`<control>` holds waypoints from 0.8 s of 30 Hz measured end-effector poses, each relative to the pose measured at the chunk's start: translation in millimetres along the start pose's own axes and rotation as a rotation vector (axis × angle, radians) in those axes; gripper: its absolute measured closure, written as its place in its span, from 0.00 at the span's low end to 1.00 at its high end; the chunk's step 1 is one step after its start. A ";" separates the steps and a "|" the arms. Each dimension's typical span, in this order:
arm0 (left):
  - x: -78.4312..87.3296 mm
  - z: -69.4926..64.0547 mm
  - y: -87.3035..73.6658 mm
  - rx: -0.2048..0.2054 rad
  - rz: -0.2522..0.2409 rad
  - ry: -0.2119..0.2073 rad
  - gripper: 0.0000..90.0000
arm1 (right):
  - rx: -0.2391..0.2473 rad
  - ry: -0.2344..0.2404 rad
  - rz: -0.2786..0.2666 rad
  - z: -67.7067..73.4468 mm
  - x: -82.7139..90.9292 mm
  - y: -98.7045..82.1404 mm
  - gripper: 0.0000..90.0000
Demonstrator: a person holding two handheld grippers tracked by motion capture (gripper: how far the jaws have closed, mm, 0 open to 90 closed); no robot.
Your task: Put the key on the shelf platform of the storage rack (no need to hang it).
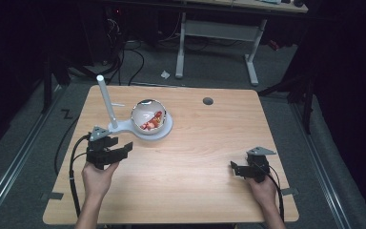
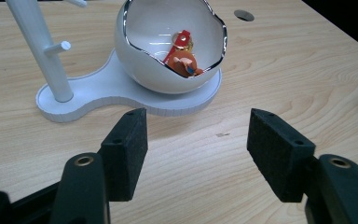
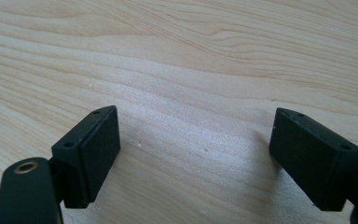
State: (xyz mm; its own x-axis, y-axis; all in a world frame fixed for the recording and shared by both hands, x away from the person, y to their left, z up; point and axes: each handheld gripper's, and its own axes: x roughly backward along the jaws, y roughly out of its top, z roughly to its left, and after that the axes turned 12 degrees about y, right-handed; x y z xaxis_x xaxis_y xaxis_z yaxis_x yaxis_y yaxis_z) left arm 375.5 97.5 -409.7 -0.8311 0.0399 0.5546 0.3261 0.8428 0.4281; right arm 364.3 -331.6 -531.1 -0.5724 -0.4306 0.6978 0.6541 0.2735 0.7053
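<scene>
A white stand with a tall pegged post carries a white egg-shaped bowl with a chrome rim. Small red and orange trinkets lie inside the bowl. In the left gripper view the bowl, the trinkets and the post are just ahead. My left gripper hovers in front of the stand's base, open with nothing between its jaws. My right gripper rests near the table's front right, open over bare wood.
The wooden table has a round cable hole at the back. Black cables trail from both grippers toward the front edge. A white-legged desk stands behind on the dark floor.
</scene>
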 end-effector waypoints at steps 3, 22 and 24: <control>0.9 0.5 -0.5 0.009 0.001 0.000 0.43 | 0.000 0.000 0.000 0.0 0.0 0.0 0.18; -1.9 6.8 -15.3 -0.003 0.020 -0.014 0.42 | 0.000 0.000 0.000 0.1 0.0 -0.1 0.18; -2.9 8.0 -17.1 -0.007 0.025 -0.016 0.42 | 0.000 0.000 0.000 0.2 0.0 -0.1 0.18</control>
State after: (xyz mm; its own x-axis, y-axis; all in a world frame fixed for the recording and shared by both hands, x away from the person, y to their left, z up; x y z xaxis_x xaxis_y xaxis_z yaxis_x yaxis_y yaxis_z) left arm 368.8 87.3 -424.3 -0.8299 0.0698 0.5535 0.3499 0.8378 0.4191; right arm 364.1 -331.5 -531.1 -0.5726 -0.4305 0.6977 0.6541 0.2731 0.7054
